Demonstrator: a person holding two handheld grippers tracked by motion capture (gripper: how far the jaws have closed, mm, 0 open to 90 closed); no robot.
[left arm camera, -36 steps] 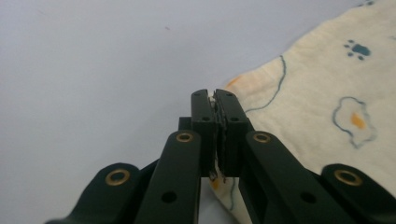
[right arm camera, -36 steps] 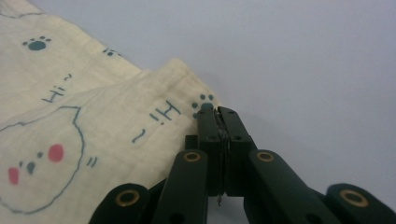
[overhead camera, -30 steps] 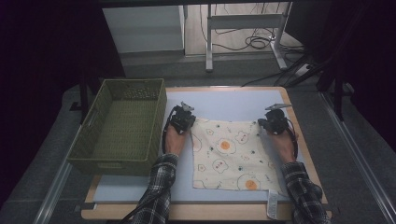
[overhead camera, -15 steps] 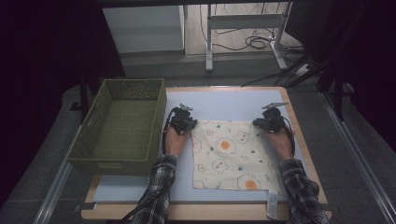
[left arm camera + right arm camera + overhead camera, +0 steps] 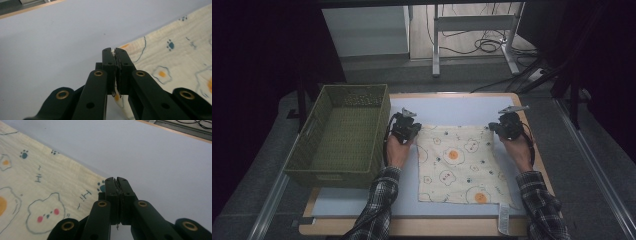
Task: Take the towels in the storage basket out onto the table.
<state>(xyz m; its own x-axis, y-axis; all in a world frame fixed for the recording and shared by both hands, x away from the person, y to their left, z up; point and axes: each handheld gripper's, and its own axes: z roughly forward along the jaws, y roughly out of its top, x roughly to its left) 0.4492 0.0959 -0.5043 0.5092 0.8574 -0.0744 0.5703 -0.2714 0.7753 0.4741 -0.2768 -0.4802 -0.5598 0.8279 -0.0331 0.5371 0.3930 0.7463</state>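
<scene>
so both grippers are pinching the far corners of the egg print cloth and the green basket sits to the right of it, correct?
Not quite. The green basket sits to the left of the cloth, as the high view shows. The rest holds: the left gripper and right gripper each pinch a far corner.

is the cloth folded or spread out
Spread out: the cloth lies flat as one open square on the table, its whole print showing.

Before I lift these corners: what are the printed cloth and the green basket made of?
The cloth looks like soft crinkled cotton gauze, matte, its fine puckered weave clear in the left gripper view. The basket looks woven, perhaps paper cord or plastic wicker; the ribbed walls show it, the fibre doesn't.
</scene>
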